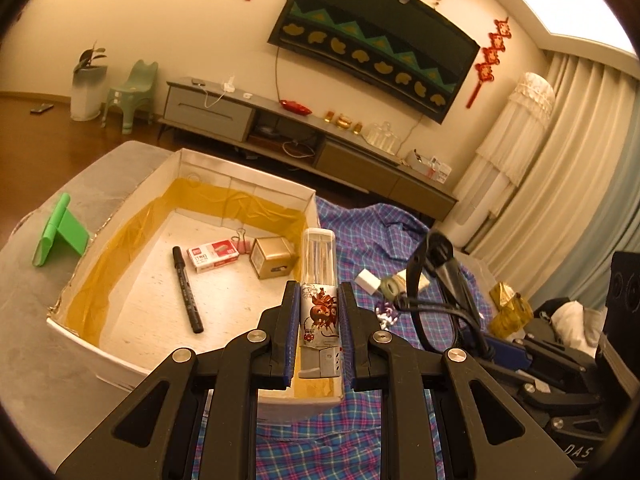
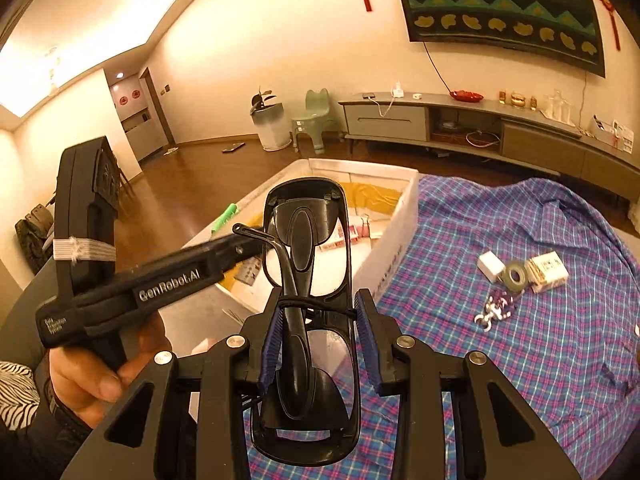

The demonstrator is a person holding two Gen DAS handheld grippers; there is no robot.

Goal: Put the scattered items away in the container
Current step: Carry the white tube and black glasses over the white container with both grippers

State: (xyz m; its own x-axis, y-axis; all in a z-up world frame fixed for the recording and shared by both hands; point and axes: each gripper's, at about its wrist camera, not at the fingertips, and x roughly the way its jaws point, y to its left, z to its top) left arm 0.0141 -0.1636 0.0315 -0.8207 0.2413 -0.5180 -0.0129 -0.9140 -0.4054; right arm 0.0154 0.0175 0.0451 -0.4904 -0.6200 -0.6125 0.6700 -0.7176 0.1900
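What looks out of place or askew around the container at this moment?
Small items remain scattered on the plaid cloth outside the white box: a tape roll, two small boxes and a shiny keychain. Nothing looks spilled or damaged.

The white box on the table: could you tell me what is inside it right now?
Inside the white box: a black pen, a red-and-white staples box, a pink binder clip and a gold box. The near corner is hidden behind the left gripper.
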